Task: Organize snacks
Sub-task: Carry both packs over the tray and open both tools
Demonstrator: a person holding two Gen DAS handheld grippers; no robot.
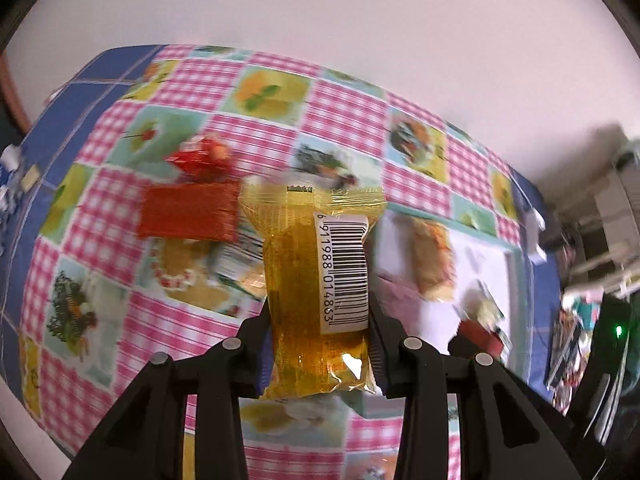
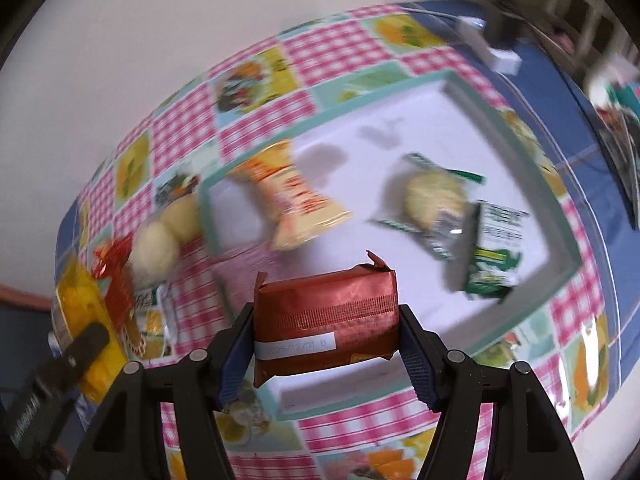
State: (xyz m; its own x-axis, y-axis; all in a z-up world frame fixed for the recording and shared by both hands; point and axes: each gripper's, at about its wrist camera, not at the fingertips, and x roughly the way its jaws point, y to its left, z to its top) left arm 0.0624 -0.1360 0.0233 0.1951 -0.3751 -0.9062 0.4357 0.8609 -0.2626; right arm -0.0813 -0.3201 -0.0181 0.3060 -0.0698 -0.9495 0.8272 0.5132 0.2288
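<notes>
- My left claw [image 1: 320, 344]: closed on a yellow snack packet [image 1: 316, 280], held lengthways between the pads above the table, its white barcode label facing the camera.
- My right claw [image 2: 326, 344]: clamped on a red-brown wrapped bar [image 2: 326, 312], held crosswise between the blue pads, a white date strip along its near edge; it hangs over the near edge of the tray.
- Tablecloth [image 1: 256, 128]: pink gingham squares alternating with fruit and food pictures, blue border at the sides.
- White tray [image 2: 532, 184], teal rim: lies flat on the cloth, beyond and to the right of the right claw.
- In the tray, left part: one orange-and-cream packet [image 2: 296, 204], lying askew.
- In the tray, right part: one clear packet with a pale round biscuit [image 2: 434, 196]; just beside it, nearer and to the right, a green-and-white packet [image 2: 496, 252].
- On the cloth left of the tray: two pale round pieces [image 2: 168, 236], touching each other; a red foil wrapper [image 2: 114, 268] beside them.
- Left view, far of the yellow packet: a red packet [image 1: 188, 210] flat on the cloth, a second red item [image 1: 204, 156] behind it, blurred.
</notes>
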